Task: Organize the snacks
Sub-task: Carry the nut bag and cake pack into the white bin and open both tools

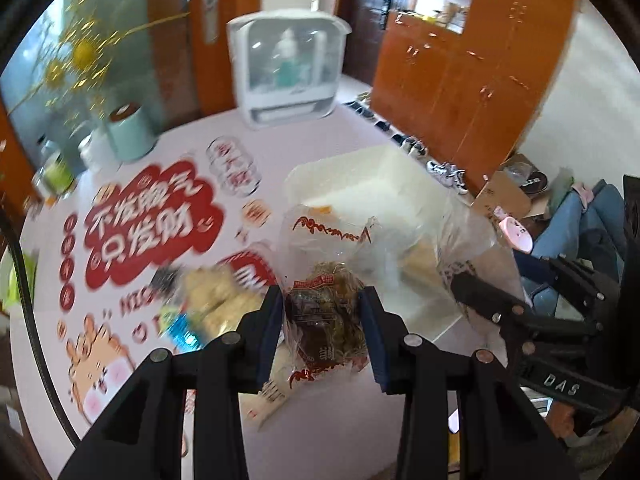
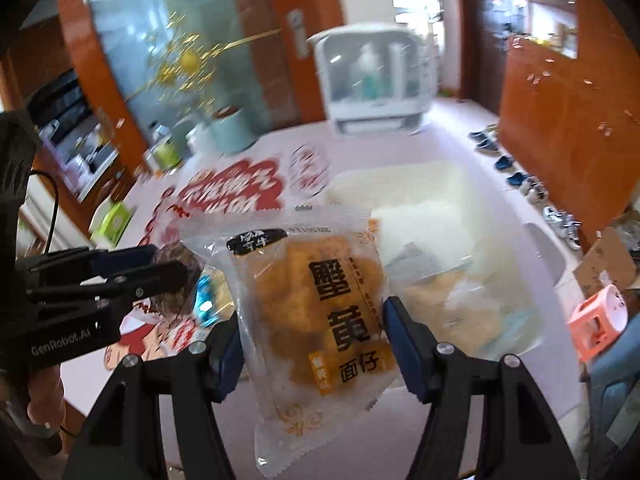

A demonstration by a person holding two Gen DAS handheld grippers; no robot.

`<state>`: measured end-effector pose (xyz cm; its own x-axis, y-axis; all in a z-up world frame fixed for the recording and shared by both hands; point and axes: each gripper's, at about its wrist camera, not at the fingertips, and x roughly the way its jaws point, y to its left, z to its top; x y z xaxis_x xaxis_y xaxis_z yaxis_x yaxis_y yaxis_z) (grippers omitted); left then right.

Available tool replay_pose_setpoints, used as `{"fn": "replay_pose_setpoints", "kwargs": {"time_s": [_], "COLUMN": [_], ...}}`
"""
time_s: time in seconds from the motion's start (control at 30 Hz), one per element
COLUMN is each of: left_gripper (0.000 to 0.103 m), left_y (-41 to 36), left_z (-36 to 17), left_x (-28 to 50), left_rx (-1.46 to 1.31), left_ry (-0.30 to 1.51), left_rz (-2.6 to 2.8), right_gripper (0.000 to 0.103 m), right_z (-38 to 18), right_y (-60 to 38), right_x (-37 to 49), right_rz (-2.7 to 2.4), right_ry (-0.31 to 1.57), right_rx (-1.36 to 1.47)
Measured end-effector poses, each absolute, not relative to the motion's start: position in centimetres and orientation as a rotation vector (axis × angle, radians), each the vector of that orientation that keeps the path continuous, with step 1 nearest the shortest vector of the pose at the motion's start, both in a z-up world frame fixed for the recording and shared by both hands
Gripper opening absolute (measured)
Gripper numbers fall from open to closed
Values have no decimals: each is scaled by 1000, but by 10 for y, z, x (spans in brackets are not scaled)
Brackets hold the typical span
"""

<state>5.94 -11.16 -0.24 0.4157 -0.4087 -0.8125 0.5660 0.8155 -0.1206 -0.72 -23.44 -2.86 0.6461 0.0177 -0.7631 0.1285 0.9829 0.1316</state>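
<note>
Left gripper (image 1: 323, 336) jaws clamped on a snack packet; right gripper (image 2: 312, 344) likewise, both raised side by side

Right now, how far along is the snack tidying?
Partway, it seems. The white bin already holds at least one packet. In hand: the left gripper grips a clear packet of dark snack, and the right gripper holds an orange crab-roe noodle snack packet, both raised near the bin. Left: loose snacks lying on the tablecloth.
</note>
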Motion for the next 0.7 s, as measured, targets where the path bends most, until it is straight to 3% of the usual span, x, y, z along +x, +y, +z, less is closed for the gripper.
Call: {"fn": "replay_pose_setpoints", "kwargs": {"time_s": [0.4, 0.7], "left_gripper": [37, 38], "left_y": [-202, -236], "left_z": [11, -11], "left_x": [82, 97], "left_rx": [166, 168], "left_ry": [922, 959], "left_rz": [-614, -595], "right_gripper": [67, 65], "right_z": [21, 2], "right_y": [-334, -371], "right_x": [18, 62], "right_rz": [-152, -143], "right_ry": [714, 765], "right_rx": [167, 245]}}
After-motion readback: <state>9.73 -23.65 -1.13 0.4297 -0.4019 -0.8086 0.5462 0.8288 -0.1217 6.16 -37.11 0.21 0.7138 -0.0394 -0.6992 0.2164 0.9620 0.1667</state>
